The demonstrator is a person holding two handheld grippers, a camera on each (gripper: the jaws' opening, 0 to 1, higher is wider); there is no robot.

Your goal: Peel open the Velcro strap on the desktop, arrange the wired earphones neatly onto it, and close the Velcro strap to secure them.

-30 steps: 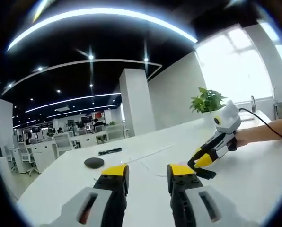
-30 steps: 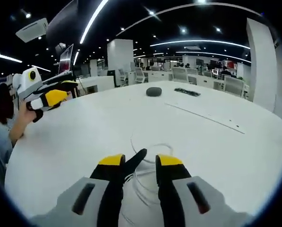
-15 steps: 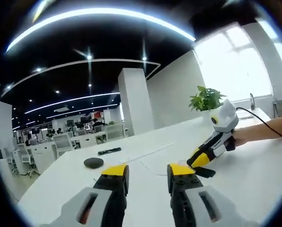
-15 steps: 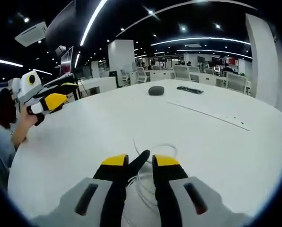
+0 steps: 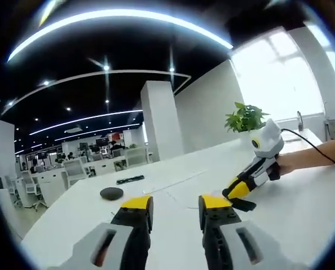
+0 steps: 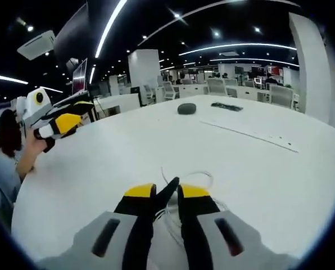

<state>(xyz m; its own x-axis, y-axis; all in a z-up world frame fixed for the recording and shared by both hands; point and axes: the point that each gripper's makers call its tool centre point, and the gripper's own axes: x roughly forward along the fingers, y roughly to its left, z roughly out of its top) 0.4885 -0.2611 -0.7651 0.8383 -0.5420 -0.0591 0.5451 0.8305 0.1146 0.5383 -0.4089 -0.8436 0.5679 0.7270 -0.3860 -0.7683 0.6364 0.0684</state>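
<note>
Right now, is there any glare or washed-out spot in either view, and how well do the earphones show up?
Left gripper view: the window is blown out white behind the potted plant. Right gripper view: ceiling light strips glare, and the white earphone cable barely stands out from the white table.

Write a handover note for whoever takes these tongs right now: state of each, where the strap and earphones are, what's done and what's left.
Right tongs: nearly shut on the black Velcro strap, low over the white desk, just above the wired earphones.
Left tongs: open, holding nothing, raised over the desk.
Earphones: a loose coil of thin cable on the desk, not yet tidied.
Done: strap gripped; whether it is peeled open cannot be told.
Left: open the strap, lay the coiled cable on it, close it.
</note>
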